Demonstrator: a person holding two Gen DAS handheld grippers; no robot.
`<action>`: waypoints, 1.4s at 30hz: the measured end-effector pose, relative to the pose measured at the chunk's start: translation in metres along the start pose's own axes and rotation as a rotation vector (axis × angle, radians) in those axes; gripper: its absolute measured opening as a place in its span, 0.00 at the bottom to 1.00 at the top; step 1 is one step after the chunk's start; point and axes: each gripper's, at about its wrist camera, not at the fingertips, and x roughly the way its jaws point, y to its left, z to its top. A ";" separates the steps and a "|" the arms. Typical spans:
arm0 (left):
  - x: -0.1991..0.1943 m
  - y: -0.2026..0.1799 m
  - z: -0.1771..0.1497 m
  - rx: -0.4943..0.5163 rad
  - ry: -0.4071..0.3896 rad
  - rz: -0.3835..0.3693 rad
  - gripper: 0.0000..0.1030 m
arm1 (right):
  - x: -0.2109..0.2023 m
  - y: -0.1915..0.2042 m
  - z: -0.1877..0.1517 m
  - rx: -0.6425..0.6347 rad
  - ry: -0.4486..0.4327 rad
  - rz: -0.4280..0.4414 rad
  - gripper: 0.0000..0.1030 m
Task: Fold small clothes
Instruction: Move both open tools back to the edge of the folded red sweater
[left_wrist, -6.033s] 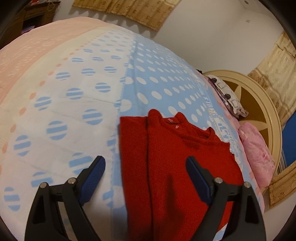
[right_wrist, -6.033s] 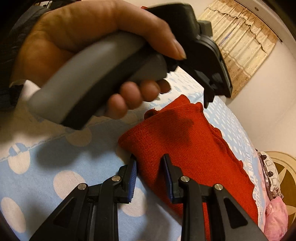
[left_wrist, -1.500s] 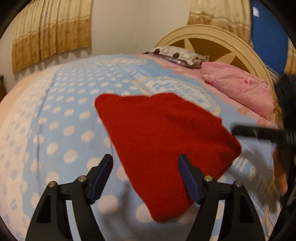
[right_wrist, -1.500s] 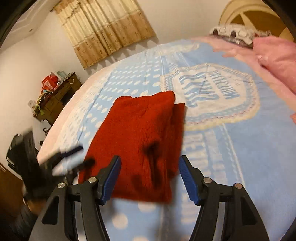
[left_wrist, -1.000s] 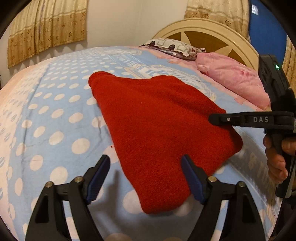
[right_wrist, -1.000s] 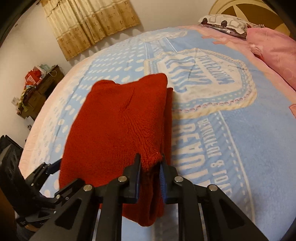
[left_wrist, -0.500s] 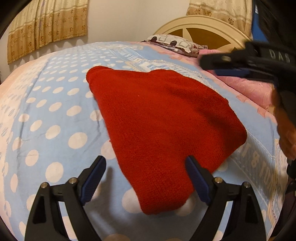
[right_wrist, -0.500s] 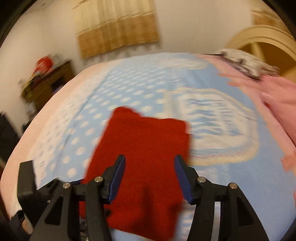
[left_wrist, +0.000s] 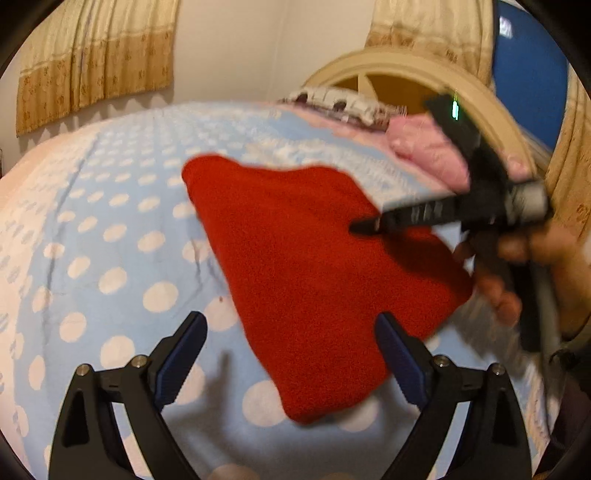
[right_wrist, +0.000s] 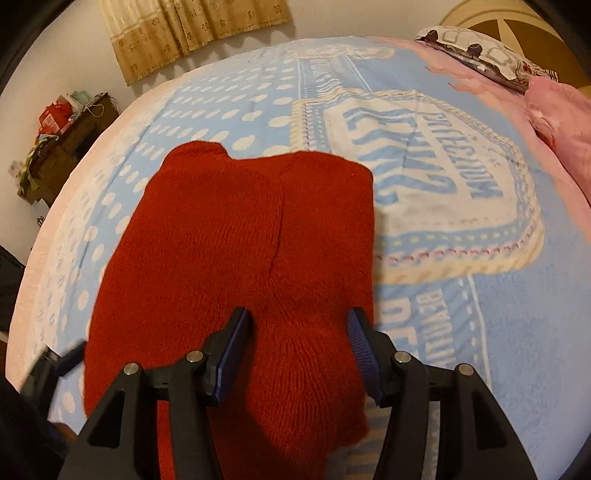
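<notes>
A red knitted sweater (left_wrist: 314, 258) lies folded into a rough rectangle on the blue dotted bedspread (left_wrist: 110, 240). My left gripper (left_wrist: 290, 332) hovers at its near corner. Its jaws are opening wide, and the corner shows between them, untouched. My right gripper (right_wrist: 298, 332) hangs just above the sweater (right_wrist: 229, 251) near its right edge, with its pads apart and not pressing the cloth. In the left wrist view the right gripper (left_wrist: 369, 227), held by a hand (left_wrist: 517, 266), reaches in over the sweater from the right. The left gripper (right_wrist: 55, 363) is a blur at the sweater's lower left corner.
A pink pillow (left_wrist: 428, 151) and a patterned pillow (right_wrist: 476, 48) lie by the cream headboard (left_wrist: 406, 70). A printed emblem (right_wrist: 436, 158) covers the bedspread right of the sweater. A cluttered wooden desk (right_wrist: 62, 136) stands past the bed's left edge. Curtains (left_wrist: 96, 62) hang behind.
The right gripper was shut on the sweater's folded edge, then let go, opened and moved across above the cloth. The left gripper's jaws widened slightly and it stayed in place.
</notes>
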 end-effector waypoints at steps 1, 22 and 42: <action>-0.002 0.001 0.001 -0.008 -0.016 0.001 0.92 | 0.001 0.002 0.000 0.001 -0.008 0.002 0.54; 0.027 0.015 -0.004 -0.071 0.107 0.017 1.00 | 0.030 -0.022 0.048 -0.047 0.016 0.025 0.41; 0.028 0.024 0.015 -0.120 0.040 0.159 1.00 | -0.018 -0.020 0.038 -0.079 -0.120 -0.081 0.56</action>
